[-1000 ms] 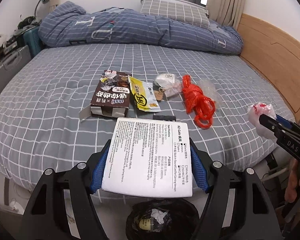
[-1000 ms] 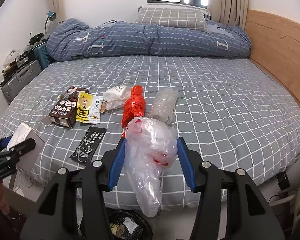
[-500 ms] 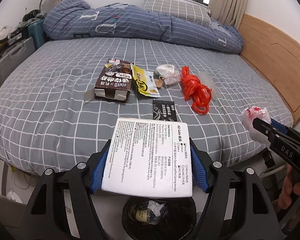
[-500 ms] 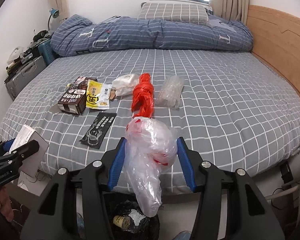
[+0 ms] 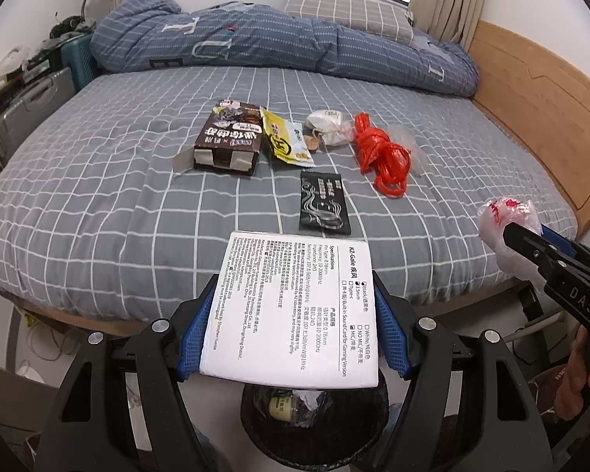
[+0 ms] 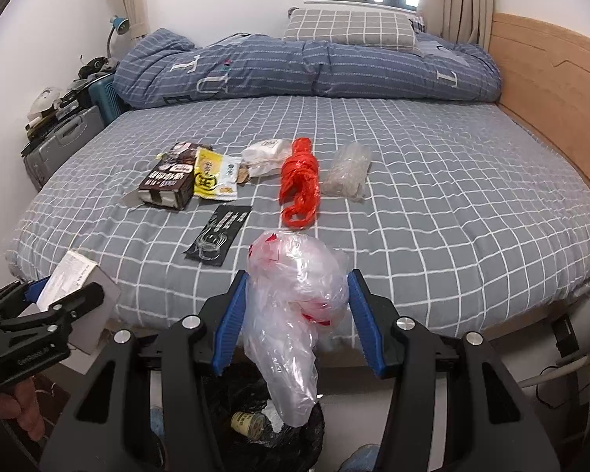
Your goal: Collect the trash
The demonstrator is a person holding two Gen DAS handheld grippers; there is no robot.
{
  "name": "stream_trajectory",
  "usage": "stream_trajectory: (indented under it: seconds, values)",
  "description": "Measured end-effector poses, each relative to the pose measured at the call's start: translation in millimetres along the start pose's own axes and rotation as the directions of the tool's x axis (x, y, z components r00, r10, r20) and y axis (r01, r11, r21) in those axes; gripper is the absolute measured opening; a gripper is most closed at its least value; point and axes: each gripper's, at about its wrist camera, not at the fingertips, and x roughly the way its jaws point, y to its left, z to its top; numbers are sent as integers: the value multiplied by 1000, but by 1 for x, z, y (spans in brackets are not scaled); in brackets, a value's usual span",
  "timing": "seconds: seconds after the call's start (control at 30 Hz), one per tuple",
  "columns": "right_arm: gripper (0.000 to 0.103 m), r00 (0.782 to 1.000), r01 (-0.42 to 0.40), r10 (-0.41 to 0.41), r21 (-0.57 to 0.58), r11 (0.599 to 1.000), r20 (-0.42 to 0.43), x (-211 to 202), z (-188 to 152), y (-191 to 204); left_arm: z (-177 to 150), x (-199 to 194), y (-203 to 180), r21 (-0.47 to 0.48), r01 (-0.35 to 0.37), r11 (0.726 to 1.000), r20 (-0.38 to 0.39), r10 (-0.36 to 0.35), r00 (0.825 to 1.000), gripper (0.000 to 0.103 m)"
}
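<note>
My left gripper (image 5: 295, 314) is shut on a white printed box (image 5: 291, 306), held above a black-lined trash bin (image 5: 314, 424) at the foot of the bed. My right gripper (image 6: 295, 314) is shut on a clear plastic bag with red print (image 6: 291, 306), which hangs over the same bin (image 6: 263, 424). On the bed lie a brown carton (image 5: 228, 141), a yellow snack packet (image 5: 287, 141), a white pouch (image 5: 330, 126), a red plastic bundle (image 5: 381, 157), a clear wrapper (image 6: 346, 173) and a black sachet (image 5: 324, 208).
The grey checked bed (image 5: 137, 196) fills the view, with a rolled blue duvet (image 5: 255, 39) and pillow at its head. A wooden bed frame (image 5: 531, 98) runs along the right. Suitcases and clutter (image 5: 27, 98) stand at the left.
Both grippers have pulled back from the bed and lowered with their loads. The trash bin has come further into view under them, and the black sachet is uncovered.
</note>
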Motion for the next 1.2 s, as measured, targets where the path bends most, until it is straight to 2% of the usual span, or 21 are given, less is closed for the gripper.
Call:
stream_trajectory:
  seconds: [0.43,0.67,0.83,1.0,1.2]
  values:
    - [49,996,-12,12,-3,1000,-86,-4,-42,17,-42,-6,3,-38,3,999,-86,-7,996,69]
    - [49,989,-6,6,-3,1000,-150,3,-67,21,-66,6,15,-61,-3,998,-153,-6,988,69]
    - [49,979,-13,10,-13,1000,-206,28,-91,20,-80,25,16,-40,-26,999,-164,19,986,69]
    - [49,962,-13,7,-20,1000,-273,63,-110,22,-99,60,17,-33,-18,999,-226,10,974,69]
    - [49,946,-7,-6,-39,999,-325,97,-124,24,-104,98,10,-11,2,1000,-268,-5,963,69]
